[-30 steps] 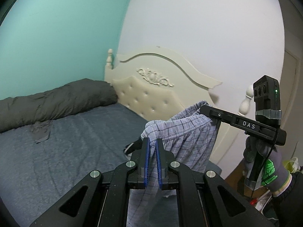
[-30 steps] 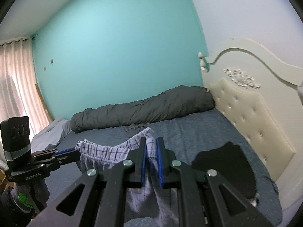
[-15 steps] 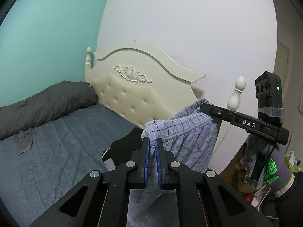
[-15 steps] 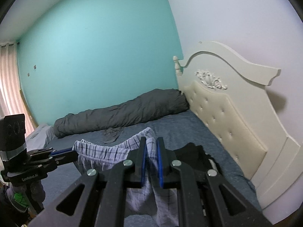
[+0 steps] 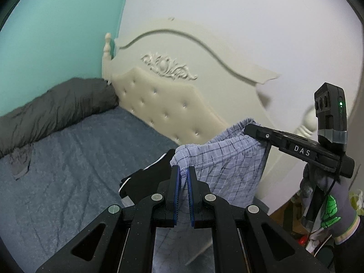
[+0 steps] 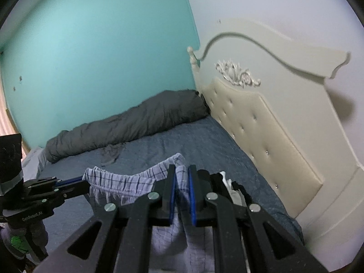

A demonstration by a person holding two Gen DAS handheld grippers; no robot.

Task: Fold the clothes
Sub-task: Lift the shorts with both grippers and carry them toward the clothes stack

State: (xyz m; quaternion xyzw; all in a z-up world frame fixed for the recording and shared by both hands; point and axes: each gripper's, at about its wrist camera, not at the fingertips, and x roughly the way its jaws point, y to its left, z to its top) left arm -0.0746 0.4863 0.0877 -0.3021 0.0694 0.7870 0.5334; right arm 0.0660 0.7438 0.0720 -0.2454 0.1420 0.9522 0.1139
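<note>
Plaid shorts [image 5: 227, 159] hang in the air above the bed [image 5: 68, 159], waistband stretched between the two tools. Left gripper [image 5: 183, 177] jaws clenched on one waistband corner; right gripper [image 6: 182, 182] jaws clenched on the other. Step in hand, likely: spreading the garment. Next move calls for lowering it flat onto the bed, clear of the black garment [image 5: 147, 177].

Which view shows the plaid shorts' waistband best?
The right wrist view: the gathered waistband spans between the left gripper and the right gripper. The left wrist view shows mainly the plaid shorts hanging, their band bunched at the fingers.
</note>
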